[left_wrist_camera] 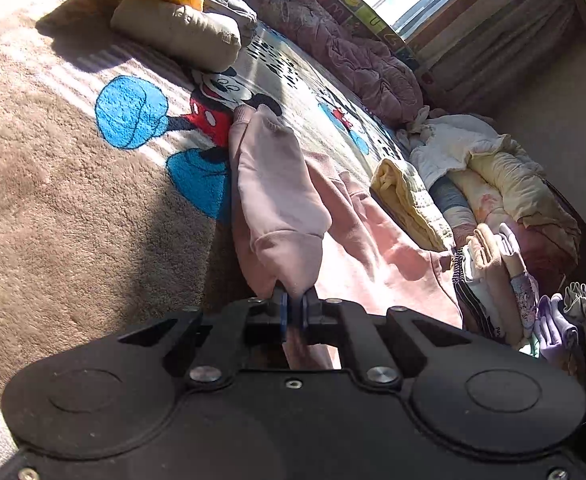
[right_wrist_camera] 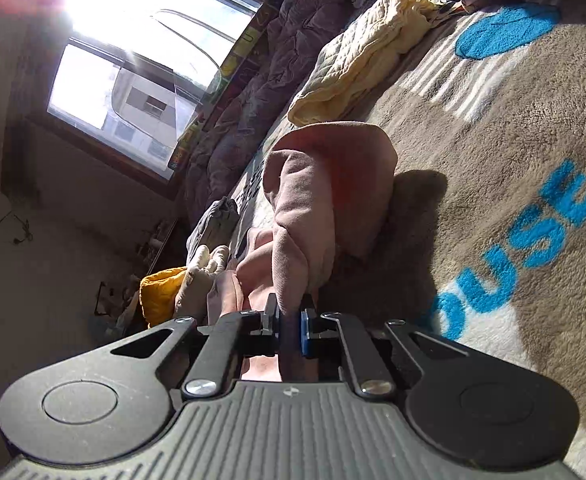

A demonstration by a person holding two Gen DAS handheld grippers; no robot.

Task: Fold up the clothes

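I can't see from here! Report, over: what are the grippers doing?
Left gripper shut on pink sweatshirt. Right gripper shut on it too. Nothing blocking; yellow quilt beside.

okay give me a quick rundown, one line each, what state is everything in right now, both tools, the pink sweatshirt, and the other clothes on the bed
Left tool: shut on the pink sweatshirt.
Right tool: shut on the pink sweatshirt.
Pink sweatshirt: bunched, partly lifted, the rest spread on the blanket.
Yellow quilted piece: loosely folded, lying on the bed.
Stack of clothes: folded, piled at the bed's edge.
Beige garment: rolled up.
Purple comforter: crumpled along the window.
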